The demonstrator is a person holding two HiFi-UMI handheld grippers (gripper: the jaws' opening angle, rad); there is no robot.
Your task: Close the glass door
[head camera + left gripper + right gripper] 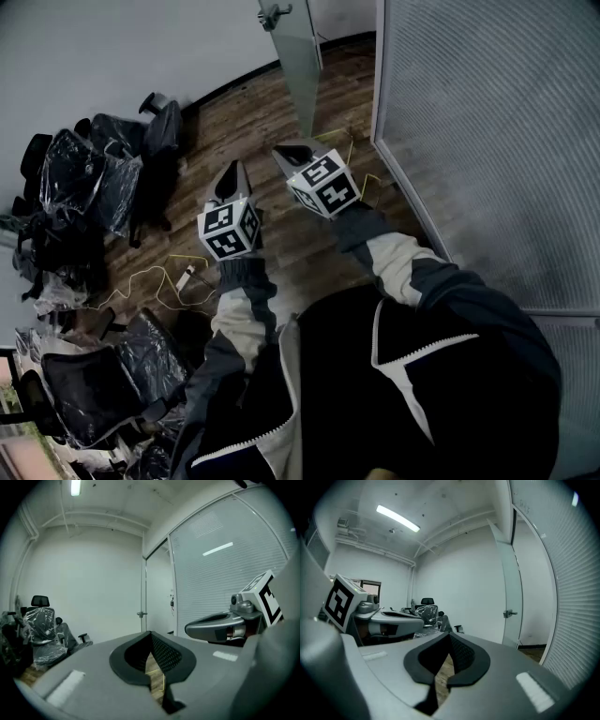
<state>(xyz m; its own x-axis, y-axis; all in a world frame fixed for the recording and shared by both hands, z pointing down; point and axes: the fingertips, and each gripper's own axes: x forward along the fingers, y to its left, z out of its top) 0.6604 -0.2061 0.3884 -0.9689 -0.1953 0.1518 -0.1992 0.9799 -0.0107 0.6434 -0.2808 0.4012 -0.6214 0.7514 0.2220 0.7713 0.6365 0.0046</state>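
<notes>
The glass door [298,66] stands ajar ahead of me, hinged off the frosted glass wall [487,141], with its metal handle [274,13] at the top of the head view. Both grippers are held out level in front of me, short of the door and touching nothing. My left gripper [234,169] is shut and empty, and my right gripper [283,151] beside it is also shut and empty. In the right gripper view the door [511,592] and its handle [509,614] lie ahead to the right. The left gripper view shows the door's edge [143,592] straight ahead.
Office chairs wrapped in plastic [89,178] crowd the left side of the room. A yellow cable [150,279] trails over the wooden floor [272,103] below my arms. The ribbed glass wall runs along the right.
</notes>
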